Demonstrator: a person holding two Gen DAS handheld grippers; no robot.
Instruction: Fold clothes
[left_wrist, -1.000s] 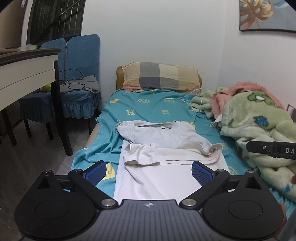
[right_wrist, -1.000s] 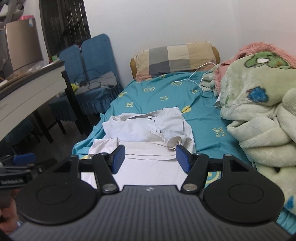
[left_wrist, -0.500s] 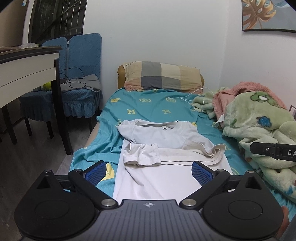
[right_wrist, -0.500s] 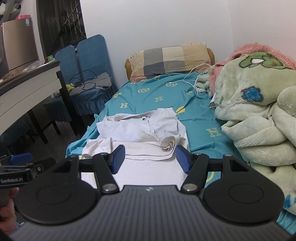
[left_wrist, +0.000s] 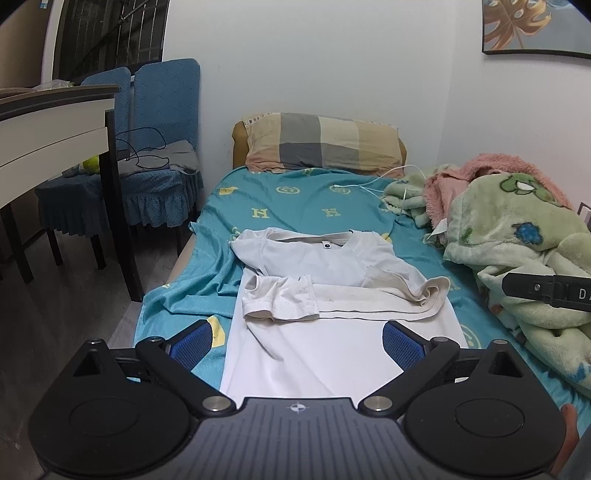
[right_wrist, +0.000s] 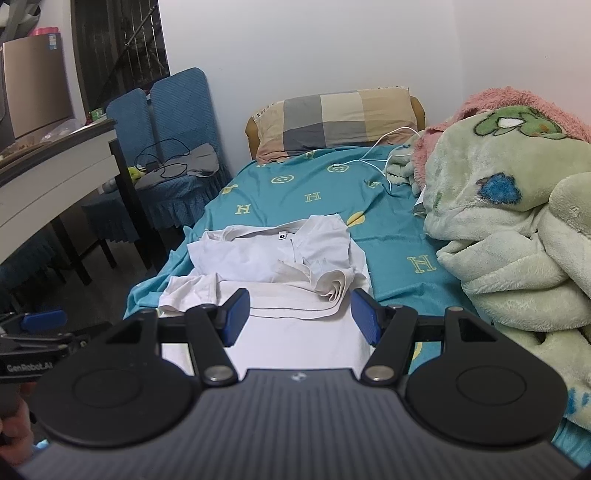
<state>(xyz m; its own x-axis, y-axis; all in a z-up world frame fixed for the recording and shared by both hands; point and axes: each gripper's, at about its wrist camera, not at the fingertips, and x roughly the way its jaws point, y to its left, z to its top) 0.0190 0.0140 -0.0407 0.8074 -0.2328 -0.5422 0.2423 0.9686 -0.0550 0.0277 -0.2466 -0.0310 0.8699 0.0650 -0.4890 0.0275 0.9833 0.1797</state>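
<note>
On the teal bedsheet the white T-shirt lies flat, collar toward the pillow, both sleeves already turned in across its chest. Both the left gripper and right gripper hover above the hem end, jaws wide and empty. Best, I judge, to pinch one hem corner each, lift evenly and carry the hem up to the collar, keeping the sleeves tucked.

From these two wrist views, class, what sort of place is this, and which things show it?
Most likely a small bedroom: a bed with a teal sheet, a checked pillow at its head, and a fleece blanket heaped along the wall. A white T-shirt lies on it.
</note>
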